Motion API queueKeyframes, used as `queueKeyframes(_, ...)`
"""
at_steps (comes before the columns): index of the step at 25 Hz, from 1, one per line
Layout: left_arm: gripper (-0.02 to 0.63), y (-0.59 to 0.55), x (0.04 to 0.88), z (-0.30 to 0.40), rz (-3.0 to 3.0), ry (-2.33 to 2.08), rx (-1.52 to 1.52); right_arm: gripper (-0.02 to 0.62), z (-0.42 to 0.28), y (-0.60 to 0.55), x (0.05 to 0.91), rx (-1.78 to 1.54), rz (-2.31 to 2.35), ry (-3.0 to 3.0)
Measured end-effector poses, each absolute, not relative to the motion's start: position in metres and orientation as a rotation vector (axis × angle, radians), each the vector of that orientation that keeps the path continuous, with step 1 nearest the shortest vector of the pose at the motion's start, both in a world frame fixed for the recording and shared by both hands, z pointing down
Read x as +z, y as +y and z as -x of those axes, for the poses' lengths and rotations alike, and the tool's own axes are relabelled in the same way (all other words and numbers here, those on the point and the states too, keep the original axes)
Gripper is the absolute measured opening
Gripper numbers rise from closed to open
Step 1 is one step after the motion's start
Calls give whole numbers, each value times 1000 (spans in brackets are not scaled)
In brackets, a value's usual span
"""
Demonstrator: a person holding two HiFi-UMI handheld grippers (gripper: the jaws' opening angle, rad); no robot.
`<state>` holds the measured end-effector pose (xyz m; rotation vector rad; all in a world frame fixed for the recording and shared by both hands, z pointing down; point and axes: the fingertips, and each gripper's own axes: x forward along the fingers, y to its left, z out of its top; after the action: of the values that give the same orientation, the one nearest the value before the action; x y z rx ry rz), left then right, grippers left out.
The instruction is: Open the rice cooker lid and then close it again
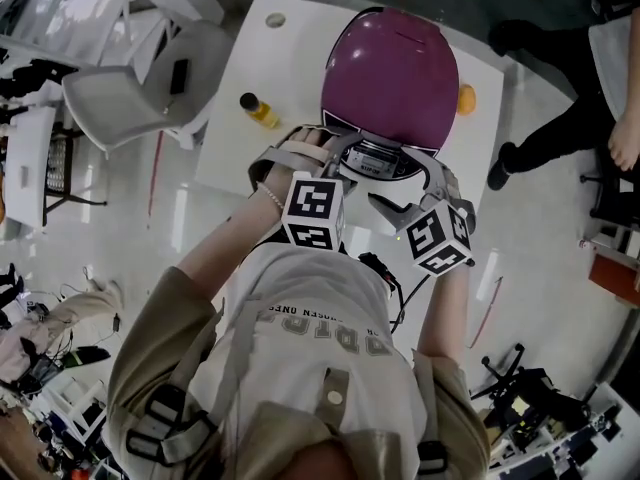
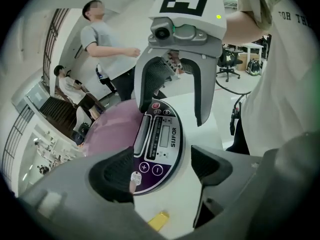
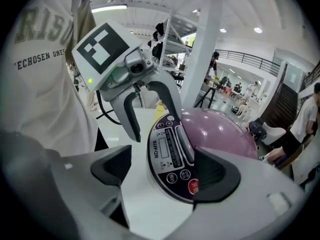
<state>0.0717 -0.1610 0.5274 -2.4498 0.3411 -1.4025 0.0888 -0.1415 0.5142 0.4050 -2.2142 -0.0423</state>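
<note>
The rice cooker stands on a white table (image 1: 235, 143) with its purple lid (image 1: 390, 73) down. Its dark control panel (image 1: 378, 160) faces me. In the head view my left gripper (image 1: 308, 154) and right gripper (image 1: 417, 194) hover close over the panel's left and right sides. The left gripper view shows the panel (image 2: 159, 144) between and below my left gripper's (image 2: 161, 169) open jaws, with nothing gripped. In the right gripper view, my right gripper (image 3: 167, 171) is also open, with the panel (image 3: 172, 156) and the lid's front edge (image 3: 220, 129) beneath it. Neither gripper holds anything.
A small bottle of yellow liquid (image 1: 260, 110) stands left of the cooker and an orange object (image 1: 466, 99) lies to its right. A white chair (image 1: 140, 88) is at the table's left. A person's legs (image 1: 560, 128) are at the right; another person (image 2: 102, 44) stands beyond the table.
</note>
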Motion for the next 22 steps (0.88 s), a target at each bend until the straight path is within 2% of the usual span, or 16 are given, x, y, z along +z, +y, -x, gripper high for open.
queueKeyframes(22,370,-171,538,-71,2287,292,-1526,368,-87,-143,530,-77,-310,-2077)
